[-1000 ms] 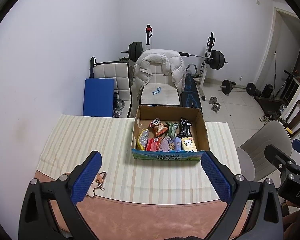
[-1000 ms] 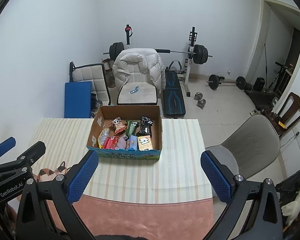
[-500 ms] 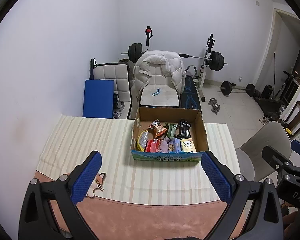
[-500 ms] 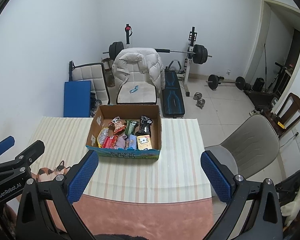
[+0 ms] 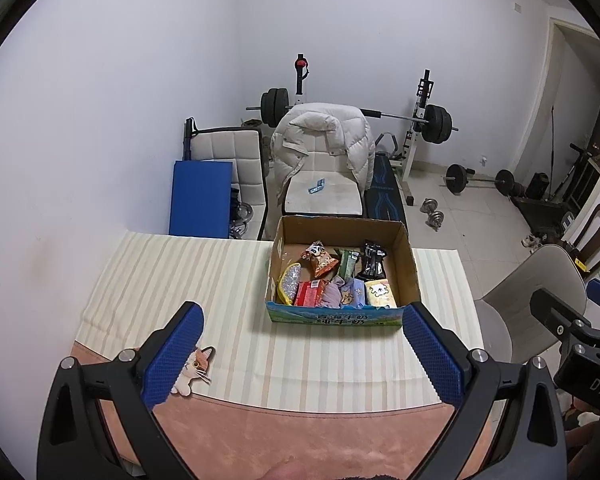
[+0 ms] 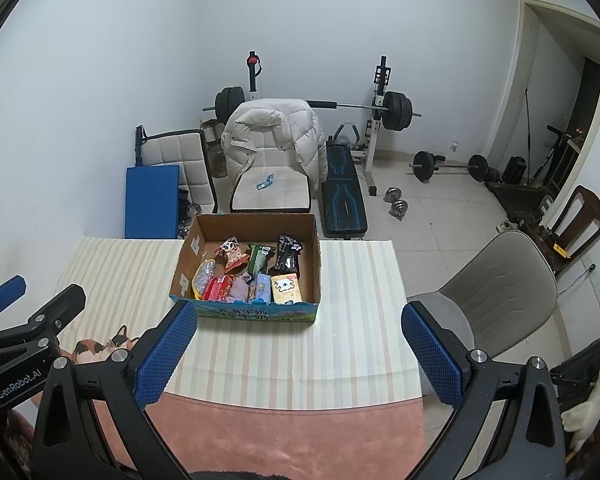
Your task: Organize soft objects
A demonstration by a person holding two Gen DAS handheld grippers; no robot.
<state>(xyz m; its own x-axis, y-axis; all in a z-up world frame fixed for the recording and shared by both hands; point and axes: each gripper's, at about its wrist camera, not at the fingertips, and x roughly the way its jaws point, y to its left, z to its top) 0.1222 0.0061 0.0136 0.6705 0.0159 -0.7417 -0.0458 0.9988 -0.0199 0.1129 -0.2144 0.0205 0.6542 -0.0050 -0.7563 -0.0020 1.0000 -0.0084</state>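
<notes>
You held both hand-held grippers, left (image 5: 302, 354) and right (image 6: 299, 354), wide apart and empty above the bench (image 5: 160, 276). Soft packets (image 5: 332, 280) lay packed inside the cardboard box (image 5: 336, 318); a cat plush (image 5: 192, 368) sat alone at the striped cloth's near edge. That fitted either a finished sort or one item outstanding. Gym gear lined the wall behind.

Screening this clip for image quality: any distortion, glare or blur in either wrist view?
Left wrist view: strong fisheye bending and dark corners; even indoor light, no glare; the cardboard box is sharp and casts a soft shadow on the striped cloth. Right wrist view: same distortion and vignette; box sharp, the open right hand-held gripper slightly soft up close.
</notes>
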